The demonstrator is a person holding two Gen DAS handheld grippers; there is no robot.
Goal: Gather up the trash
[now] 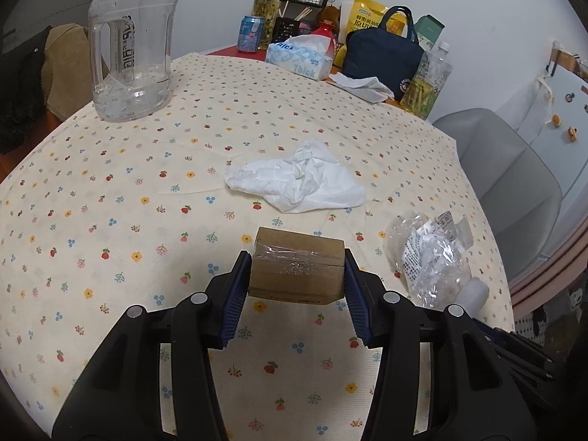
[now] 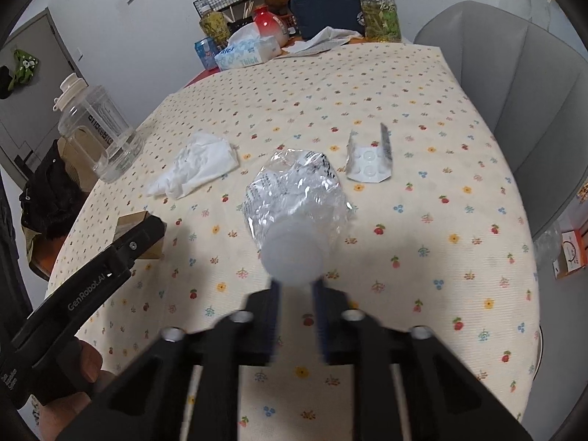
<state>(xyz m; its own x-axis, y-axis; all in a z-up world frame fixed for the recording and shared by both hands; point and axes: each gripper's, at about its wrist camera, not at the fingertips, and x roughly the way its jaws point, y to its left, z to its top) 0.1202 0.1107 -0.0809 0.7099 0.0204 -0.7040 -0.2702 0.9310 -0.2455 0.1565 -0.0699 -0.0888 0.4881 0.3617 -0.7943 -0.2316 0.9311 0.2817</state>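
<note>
My left gripper (image 1: 297,261) is shut on a small taped cardboard box (image 1: 296,272), its blue pads pressing both sides just above the flowered tablecloth (image 1: 128,202). The box (image 2: 134,220) and the left gripper's black finger (image 2: 143,237) also show at the left of the right wrist view. A crushed clear plastic bottle (image 2: 294,194) lies in front of my right gripper (image 2: 296,279). Its white cap (image 2: 292,253) hides the fingertips. The blurred fingers stand close together, and I cannot tell whether they pinch anything. A crumpled white tissue (image 1: 297,180) and an empty blister pack (image 2: 367,161) lie farther out.
A big clear water jug (image 1: 132,47) stands at the far left. A tissue box (image 1: 299,57), a navy bag (image 1: 386,55), bottles and a can crowd the back edge. A grey chair (image 1: 507,183) sits beyond the right edge. A person's hand (image 2: 88,364) holds the left gripper.
</note>
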